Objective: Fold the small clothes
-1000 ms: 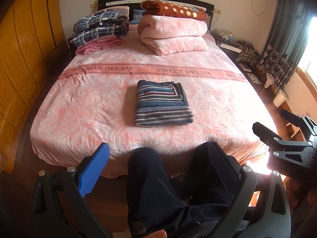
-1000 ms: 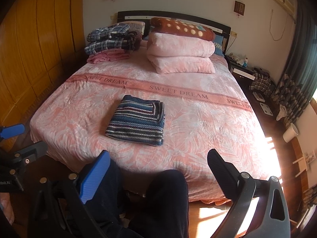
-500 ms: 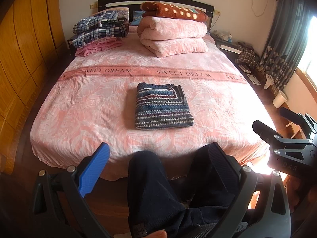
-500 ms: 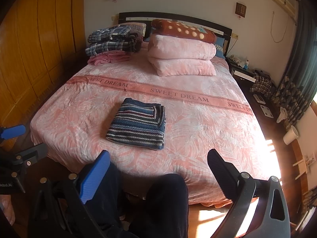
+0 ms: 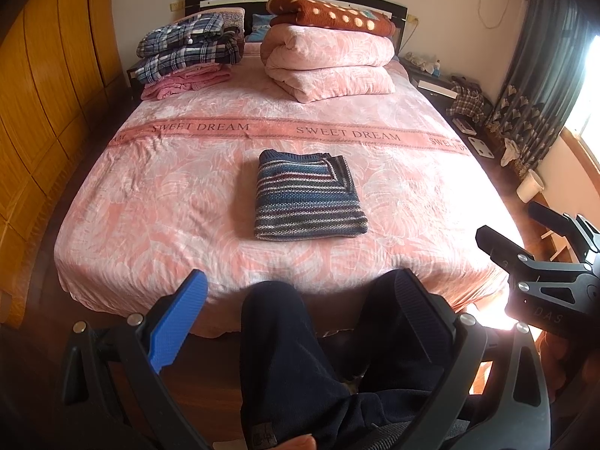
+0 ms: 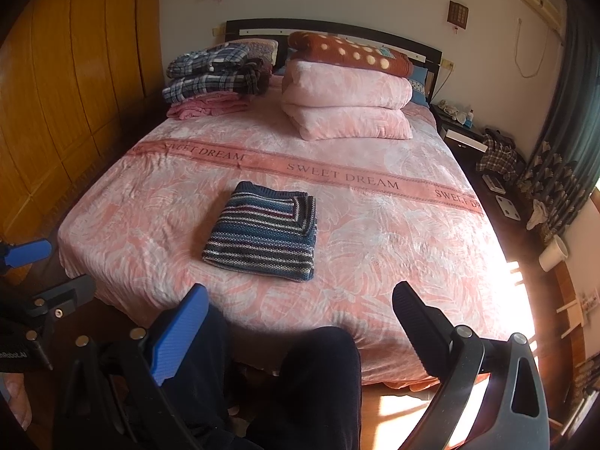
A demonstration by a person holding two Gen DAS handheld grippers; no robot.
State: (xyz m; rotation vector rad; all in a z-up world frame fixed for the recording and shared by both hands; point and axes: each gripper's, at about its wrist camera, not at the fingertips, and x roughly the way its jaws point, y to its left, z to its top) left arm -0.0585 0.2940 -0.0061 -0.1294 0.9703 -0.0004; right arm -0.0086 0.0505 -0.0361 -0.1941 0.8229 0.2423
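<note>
left gripper (image 5: 300, 288): jaws released, spread wide, nothing between them. One blue pad, one black pad. Held low, short of the foot of the bed.
right gripper (image 6: 300, 300): jaws released too, wide gap, empty. Same blue/black pad pair. Also short of the bed edge.
striped sweater (image 5: 309, 197): folded into a neat rectangle, flat on the bed, ahead of both sets of jaws and well apart from them. From the left jaws it sits straight ahead, centred in the gap; from the right jaws it sits ahead and off toward the blue pad side. Neither gripper touches it.
bed (image 5: 150, 195): pink leaf-print cover with a "SWEET DREAM" band running across beyond the sweater.
far end of bed: folded pink duvet (image 5: 330, 63) with a brown spotted blanket (image 5: 330, 15) on top; beside it a stack of plaid clothes (image 5: 187, 48) over a pink garment (image 5: 183, 80). All well beyond the sweater.
person's legs (image 5: 300, 356): dark trousers, directly under and between the jaws in both views, knees against the foot of the bed.
wardrobe (image 6: 75, 75): wood doors, on the blue pad side.
curtain (image 6: 562, 131): dark, patterned, on the black pad side; bright sun on the floor below it.
</note>
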